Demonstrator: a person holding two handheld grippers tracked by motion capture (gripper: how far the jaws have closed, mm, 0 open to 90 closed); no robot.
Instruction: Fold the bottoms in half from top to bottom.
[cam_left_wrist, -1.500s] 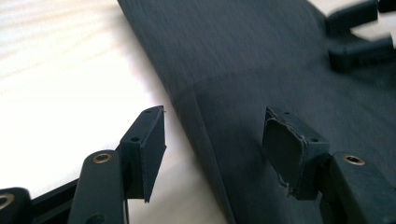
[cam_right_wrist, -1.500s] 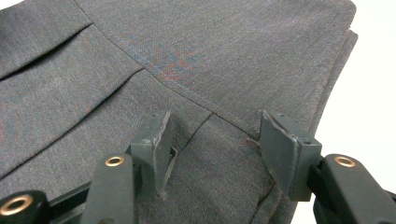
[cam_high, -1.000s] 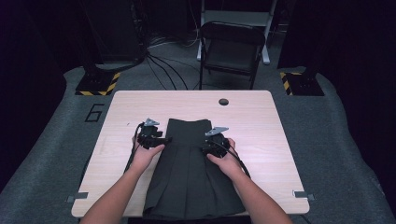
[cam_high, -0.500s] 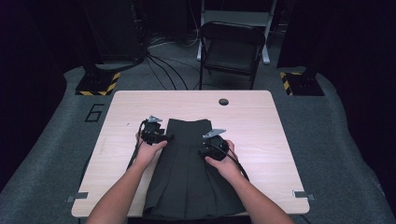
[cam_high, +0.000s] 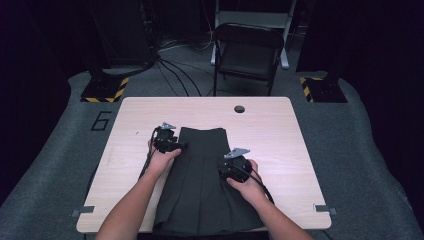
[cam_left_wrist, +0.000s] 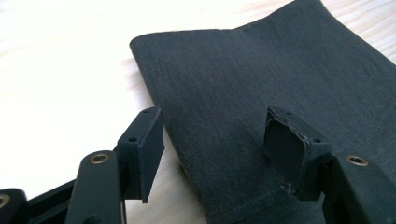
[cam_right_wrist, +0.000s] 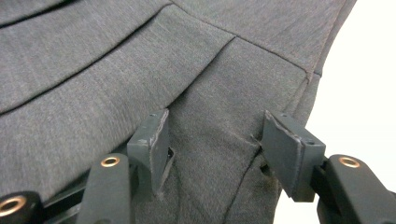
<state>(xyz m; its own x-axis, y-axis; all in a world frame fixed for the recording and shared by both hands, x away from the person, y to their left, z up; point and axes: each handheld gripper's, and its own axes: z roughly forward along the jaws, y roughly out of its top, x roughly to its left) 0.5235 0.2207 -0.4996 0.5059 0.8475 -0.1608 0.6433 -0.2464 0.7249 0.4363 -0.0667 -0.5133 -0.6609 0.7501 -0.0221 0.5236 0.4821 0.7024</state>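
Observation:
A dark grey pleated skirt (cam_high: 200, 185) lies flat on the wooden table (cam_high: 280, 130), waistband at the far end. My left gripper (cam_high: 179, 146) is at the skirt's left edge near the waistband. In the left gripper view it (cam_left_wrist: 215, 140) is open and straddles that edge of the skirt (cam_left_wrist: 243, 79), one jaw over bare wood and the other over cloth. My right gripper (cam_high: 223, 172) rests on the skirt's right side at mid-length. Its jaws (cam_right_wrist: 212, 144) stand apart over a pleat seam of the skirt (cam_right_wrist: 116, 79). They have just been closing a little, with slightly rumpled cloth between them.
A round cable hole (cam_high: 239, 109) sits near the table's far edge. A black folding chair (cam_high: 248, 50) stands behind the table. The skirt's hem reaches the near edge between the person's forearms. Bare wood lies to both sides of the skirt.
My right gripper has slid toward the person along the skirt's right side. The left gripper has shifted slightly right onto the skirt's edge.

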